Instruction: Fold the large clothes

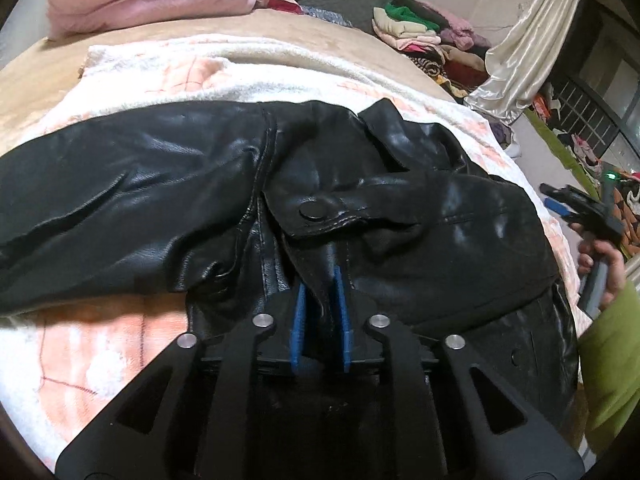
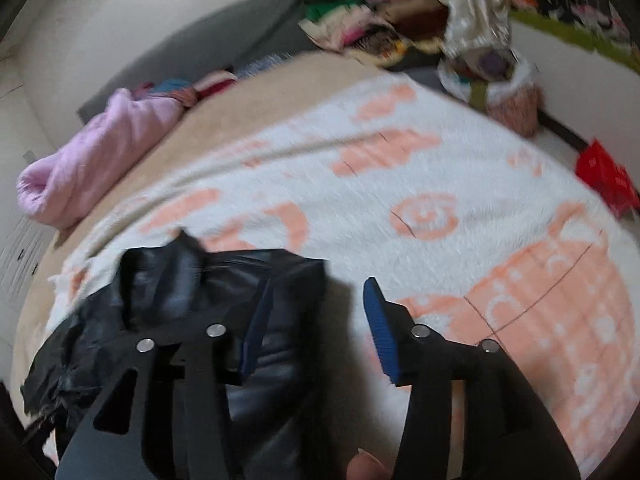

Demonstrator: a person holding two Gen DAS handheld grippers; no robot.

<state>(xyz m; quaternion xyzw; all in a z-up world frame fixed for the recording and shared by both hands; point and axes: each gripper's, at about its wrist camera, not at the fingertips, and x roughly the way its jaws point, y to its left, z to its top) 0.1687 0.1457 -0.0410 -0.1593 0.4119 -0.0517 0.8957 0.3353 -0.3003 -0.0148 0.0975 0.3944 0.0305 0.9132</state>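
Jacket (image 1: 280, 184) snap tab sharp from left tool (image 1: 322, 300), apparently blurred from right.

Black leather jacket (image 1: 168, 184), glossy and creased, lies spread across a white-and-peach fleece blanket (image 1: 132, 344) on the bed. A sleeve stretches out to the left in the left wrist view, flat on the blanket. Collar area is rumpled near the middle right, one lapel flipped up. A tab with a round black snap button (image 1: 313, 212) lies folded over the front, near the centre seam. A fold of the front edge stands up between blue pads. In the right wrist view, blurred, the jacket (image 2: 192, 280) is bunched at lower left, its edge ending on the blanket.
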